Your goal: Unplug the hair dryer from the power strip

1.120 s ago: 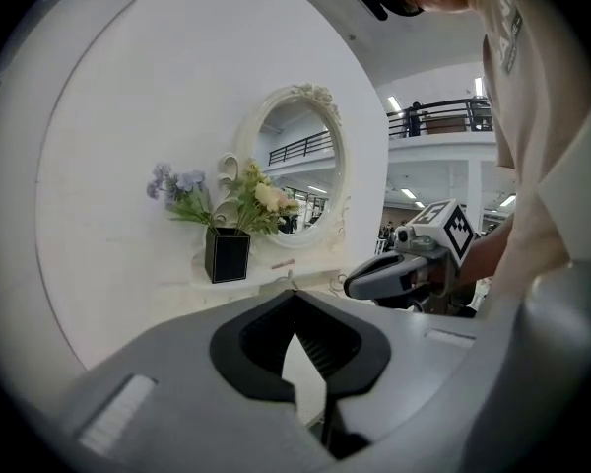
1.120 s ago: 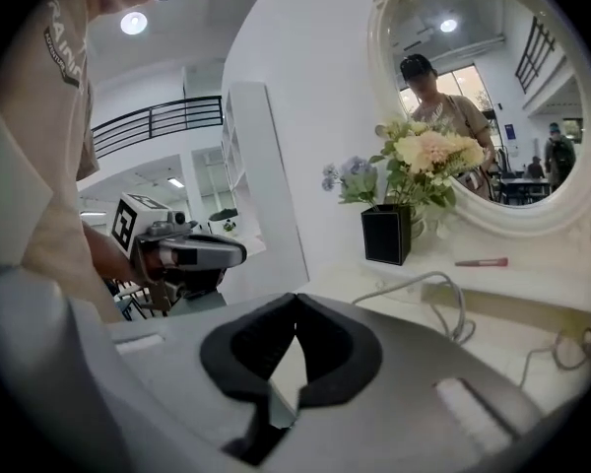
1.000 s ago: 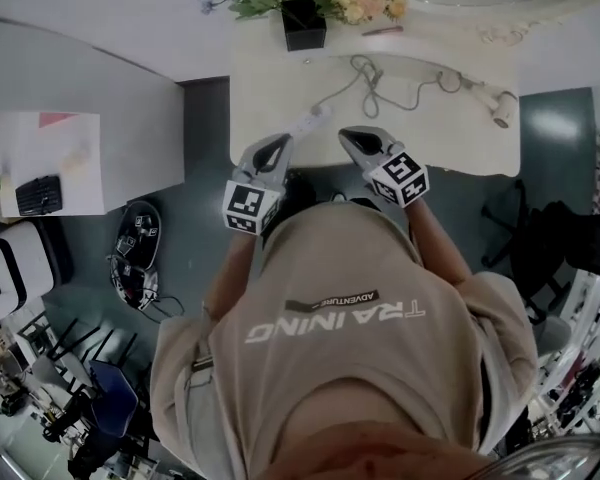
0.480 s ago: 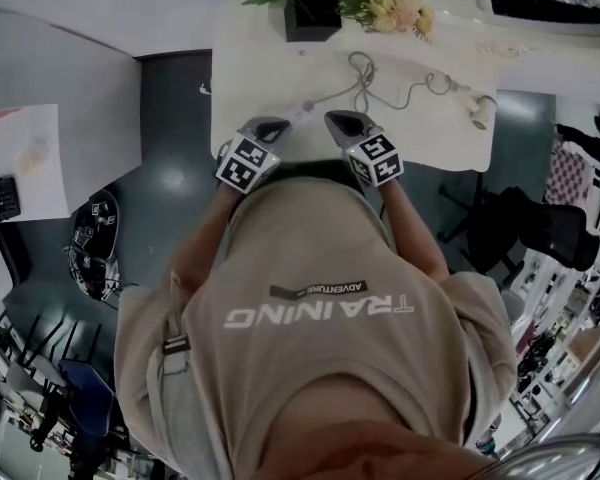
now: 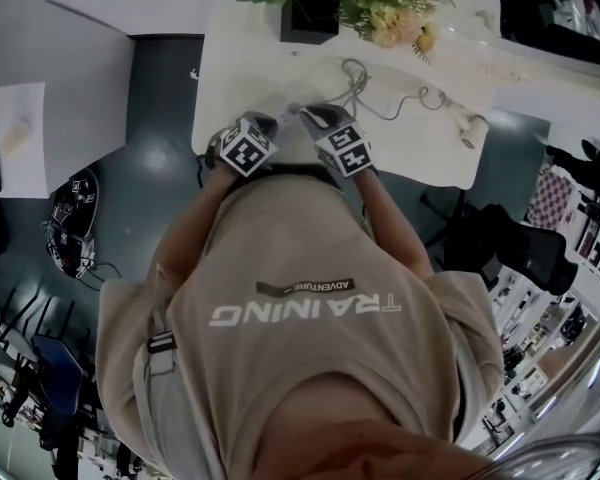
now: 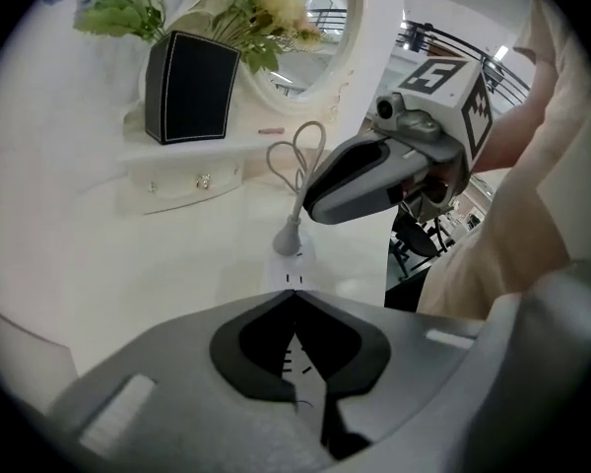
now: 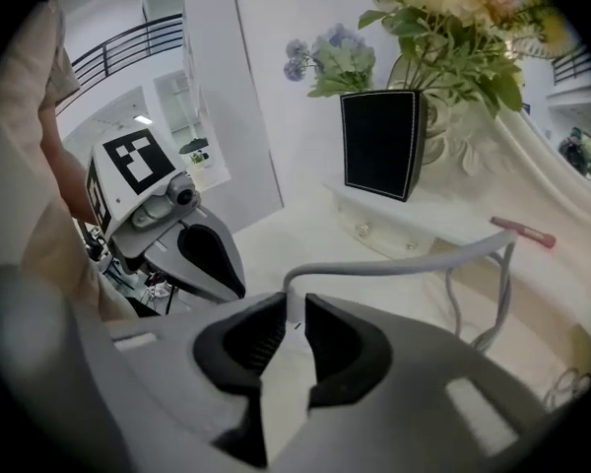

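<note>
Head view, item by item.

1. White dressing table [image 5: 230, 88]. A person stands at its near edge with both tools over one spot.
2. White oblong power strip [image 6: 291, 274], flat on the table near that edge. A grey moulded plug [image 6: 288, 238] stands upright in one socket, not yet pulled.
3. Grey cord [image 7: 394, 264], looping from the plug across the tabletop to the pale hair dryer [image 5: 469, 128]. The dryer lies well apart, at the table's right end.
4. Left gripper [image 5: 260, 126]. The jaws are pressed together at the tips and grasp nothing, poised over the strip's near end. It is probably there to pin the strip down, so the strip does not lift with the plug.
5. Right gripper [image 5: 318, 120]. The jaws stand a narrow slot apart and clamp nothing. The tips are just beside the plug, where the cord leaves it, apparently lined up to close on the plug body. Closing on the cord instead would strain it.
6. Black square vase [image 6: 189, 87] with flowers, at the back of the table, away from the work.
</note>
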A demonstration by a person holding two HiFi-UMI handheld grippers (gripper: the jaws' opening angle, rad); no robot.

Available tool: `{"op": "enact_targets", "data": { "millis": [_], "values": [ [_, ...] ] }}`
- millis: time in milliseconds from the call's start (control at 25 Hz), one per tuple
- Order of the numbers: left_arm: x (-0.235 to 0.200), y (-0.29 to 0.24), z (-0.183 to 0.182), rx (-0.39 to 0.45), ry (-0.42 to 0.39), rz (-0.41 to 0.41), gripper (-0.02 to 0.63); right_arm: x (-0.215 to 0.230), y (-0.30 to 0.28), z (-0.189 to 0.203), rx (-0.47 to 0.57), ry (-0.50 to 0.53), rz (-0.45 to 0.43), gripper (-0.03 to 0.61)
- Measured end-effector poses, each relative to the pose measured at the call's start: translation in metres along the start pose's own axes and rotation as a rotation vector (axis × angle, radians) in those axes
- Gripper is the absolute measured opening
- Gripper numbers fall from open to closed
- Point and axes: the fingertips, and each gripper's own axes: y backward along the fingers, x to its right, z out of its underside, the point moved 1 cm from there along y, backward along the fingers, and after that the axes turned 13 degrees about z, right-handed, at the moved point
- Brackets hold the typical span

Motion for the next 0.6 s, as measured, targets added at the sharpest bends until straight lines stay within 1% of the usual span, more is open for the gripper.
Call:
{"op": "enact_targets", "data": {
  "millis": [120, 240, 320, 480, 600],
  "values": [
    [-0.003, -0.002, 0.001, -0.005, 0.012, -0.016, -0.002, -0.003, -0.008, -0.005, 0.008, 0.018, -0.032, 0.078],
    [-0.003, -0.003, -0.001, 0.003, 0.027, -0.034, -0.002, -0.009, -0.011, -0.002, -0.025, 0.067, -0.058, 0.097],
    [-0.005, -0.004, -0.001, 0.014, 0.035, -0.041, -0.002, -0.01, -0.015, -0.003, -0.036, 0.099, -0.058, 0.103],
    [-0.004, -0.005, 0.001, 0.013, 0.041, -0.031, -0.003, -0.013, -0.026, -0.003, -0.065, 0.116, -0.06, 0.103],
    [-0.003, -0.004, 0.0, 0.001, 0.022, -0.038, -0.003, -0.014, -0.027, -0.004, -0.096, 0.151, -0.061, 0.083]
  ]
}}
